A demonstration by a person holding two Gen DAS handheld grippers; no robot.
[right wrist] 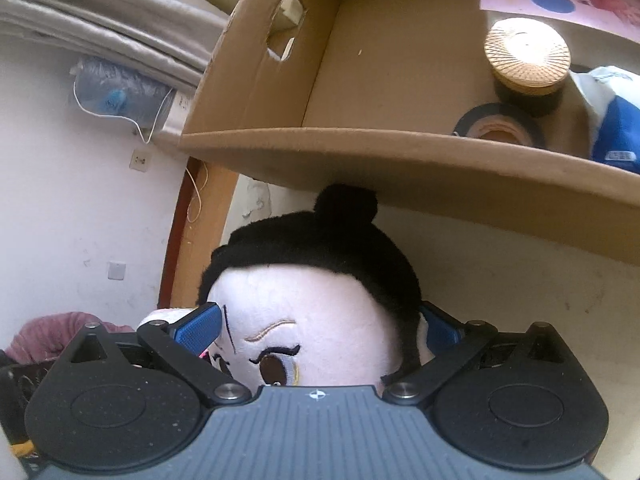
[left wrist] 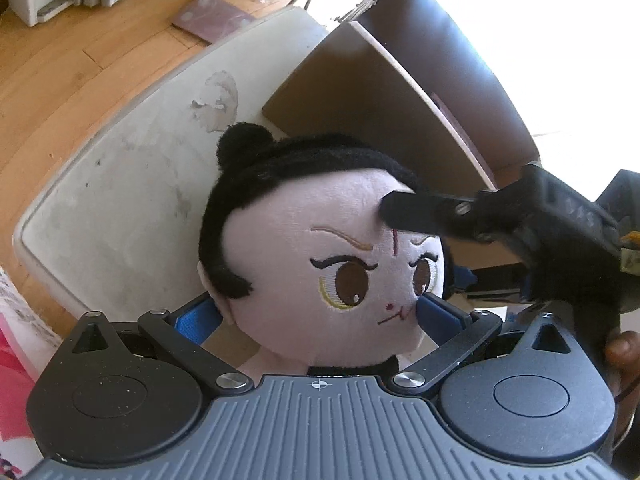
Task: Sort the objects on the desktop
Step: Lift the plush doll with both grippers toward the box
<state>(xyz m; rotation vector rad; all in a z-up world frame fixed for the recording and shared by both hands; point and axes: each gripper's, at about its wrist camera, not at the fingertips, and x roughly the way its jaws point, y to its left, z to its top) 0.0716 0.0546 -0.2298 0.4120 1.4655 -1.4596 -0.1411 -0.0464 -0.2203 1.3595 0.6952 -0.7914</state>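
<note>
Both wrist views closely share the plush doll (left wrist: 320, 264).

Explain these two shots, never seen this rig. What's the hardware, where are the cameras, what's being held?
No robot: a person holds a two-finger gripper in each hand, each with a fisheye camera looking along its fingers. One picture is from the left gripper, the other from the right gripper. Both straddle the head of a plush doll over a white table. The left one appears to clamp it; the right's jaws stand wide open around it. Behind is a cardboard box holding a woven-lid jar and a tape roll.
</note>
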